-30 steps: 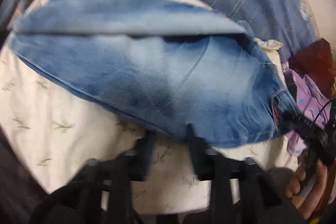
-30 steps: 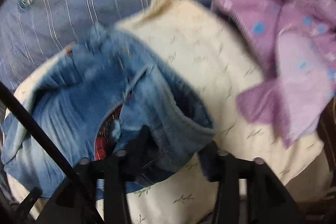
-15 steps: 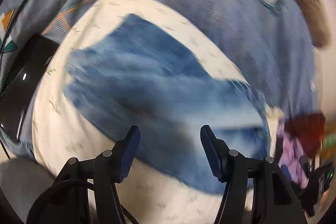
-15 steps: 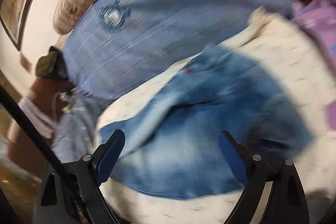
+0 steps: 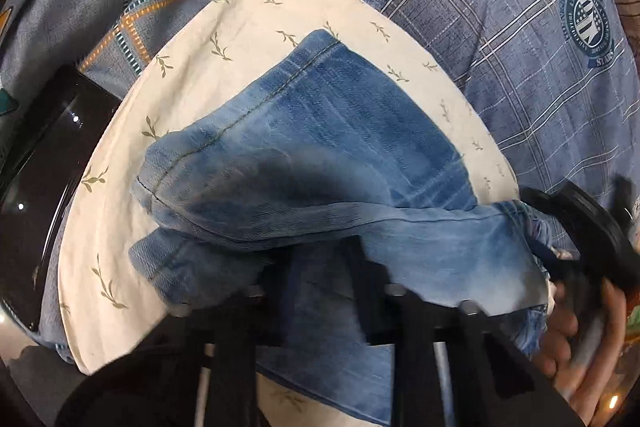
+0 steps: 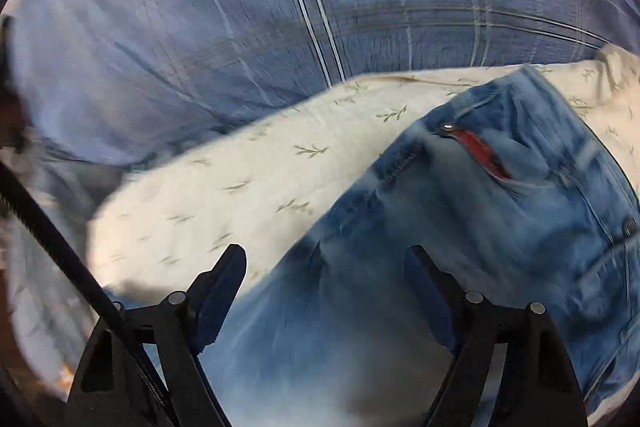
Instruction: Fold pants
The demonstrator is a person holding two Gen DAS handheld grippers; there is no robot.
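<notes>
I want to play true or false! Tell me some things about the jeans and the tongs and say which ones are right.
1. The jeans lie on a cream cloth with little leaf prints. True.
2. The left tongs are wide open and empty. False: they are shut on a fold of the jeans.
3. The right tongs are open. True; they have just been closing a little, with denim below them.
4. The jeans are black. False: they are faded blue.
5. A red patch shows on the jeans. True.
</notes>
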